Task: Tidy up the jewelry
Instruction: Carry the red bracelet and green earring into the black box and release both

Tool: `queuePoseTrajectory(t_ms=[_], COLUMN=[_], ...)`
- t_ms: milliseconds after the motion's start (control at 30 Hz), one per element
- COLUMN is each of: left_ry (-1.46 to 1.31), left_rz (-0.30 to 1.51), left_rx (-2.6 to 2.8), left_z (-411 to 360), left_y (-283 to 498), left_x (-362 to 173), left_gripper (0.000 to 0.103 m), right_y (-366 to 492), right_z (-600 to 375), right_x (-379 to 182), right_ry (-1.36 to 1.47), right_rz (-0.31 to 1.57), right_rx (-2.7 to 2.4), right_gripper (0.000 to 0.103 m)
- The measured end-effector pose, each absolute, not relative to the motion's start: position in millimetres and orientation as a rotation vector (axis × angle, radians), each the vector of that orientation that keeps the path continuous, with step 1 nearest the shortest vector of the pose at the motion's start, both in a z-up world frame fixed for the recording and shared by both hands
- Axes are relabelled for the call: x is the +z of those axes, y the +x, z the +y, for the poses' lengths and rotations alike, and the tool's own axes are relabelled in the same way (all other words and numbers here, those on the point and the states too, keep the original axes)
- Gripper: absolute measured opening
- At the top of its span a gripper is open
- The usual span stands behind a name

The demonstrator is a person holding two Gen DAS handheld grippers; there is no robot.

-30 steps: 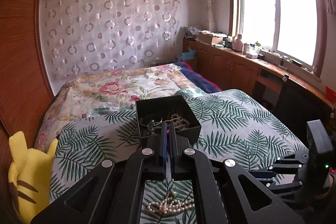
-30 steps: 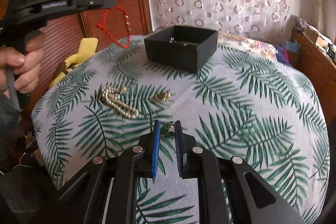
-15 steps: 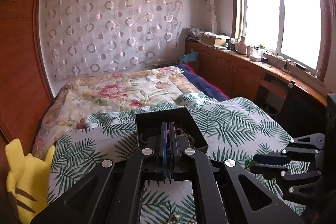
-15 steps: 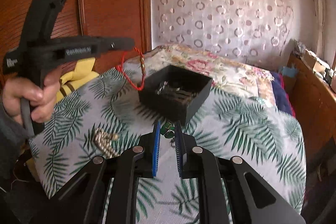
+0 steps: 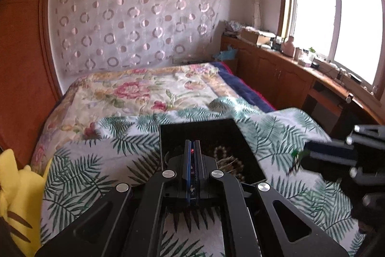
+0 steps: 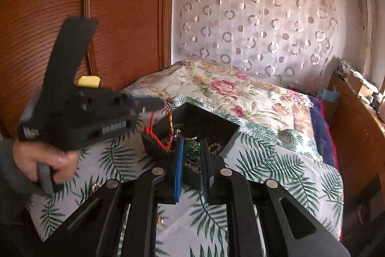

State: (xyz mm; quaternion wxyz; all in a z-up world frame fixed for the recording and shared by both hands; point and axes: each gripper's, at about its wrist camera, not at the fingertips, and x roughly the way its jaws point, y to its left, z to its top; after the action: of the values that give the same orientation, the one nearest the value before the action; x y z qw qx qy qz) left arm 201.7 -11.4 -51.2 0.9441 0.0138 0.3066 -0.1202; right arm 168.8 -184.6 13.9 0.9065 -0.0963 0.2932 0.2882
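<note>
A bed covered by a palm-leaf blanket (image 5: pixel 101 160) is seen from two handheld grippers. A black box (image 5: pixel 231 134) sits open on the blanket, with beaded jewelry (image 5: pixel 223 155) heaped inside it.

The left gripper (image 5: pixel 192 148) is held over the near edge of the box. Its jaws are pressed together on a red cord bracelet (image 6: pixel 158 134), which hangs in a loop at the box's near corner, partly over the rim, as shown in the right wrist view. The left hand (image 6: pixel 41 158) is wrapped around the gripper's handle.

The right gripper (image 6: pixel 192 148) is held at the box's near side. Its jaws are clamped on a small green piece of jewelry (image 6: pixel 191 147), which is held above the box's contents.

A yellow plush toy (image 5: pixel 14 199) is seen at the bed's left edge.
</note>
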Motion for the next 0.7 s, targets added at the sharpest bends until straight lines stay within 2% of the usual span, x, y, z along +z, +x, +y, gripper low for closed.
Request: queuePoseTrajectory(t_ms=[300, 367, 467, 633, 700], left_ry=[0.006, 0.007, 0.017, 0.011, 0.01], left_rz=[0.67, 0.67, 0.668, 0.669, 0.668], left_rx=[-0.225, -0.221, -0.217, -0.222, -0.226], left_z=[-3, -1, 1, 8, 10], left_y=[206, 204, 200, 194, 194], left_x=[-69, -69, -69, -67, -66], left_gripper=[0.003, 0.018, 0.023, 0.025, 0.034], right_y=[221, 233, 246, 259, 262], right_z=[-171, -170, -168, -162, -161], right_x=[-10, -18, -27, -36, -38], right_ry=[-0.177, -0.158, -0.145, -0.145, -0.142], right_rz=[0.666, 0.692, 0.716, 0.746, 0.75], right_rx=[0.595, 0.597, 0.592, 0.59, 0.588], right_gripper=[0.015, 0.015, 0.015, 0.015, 0.016])
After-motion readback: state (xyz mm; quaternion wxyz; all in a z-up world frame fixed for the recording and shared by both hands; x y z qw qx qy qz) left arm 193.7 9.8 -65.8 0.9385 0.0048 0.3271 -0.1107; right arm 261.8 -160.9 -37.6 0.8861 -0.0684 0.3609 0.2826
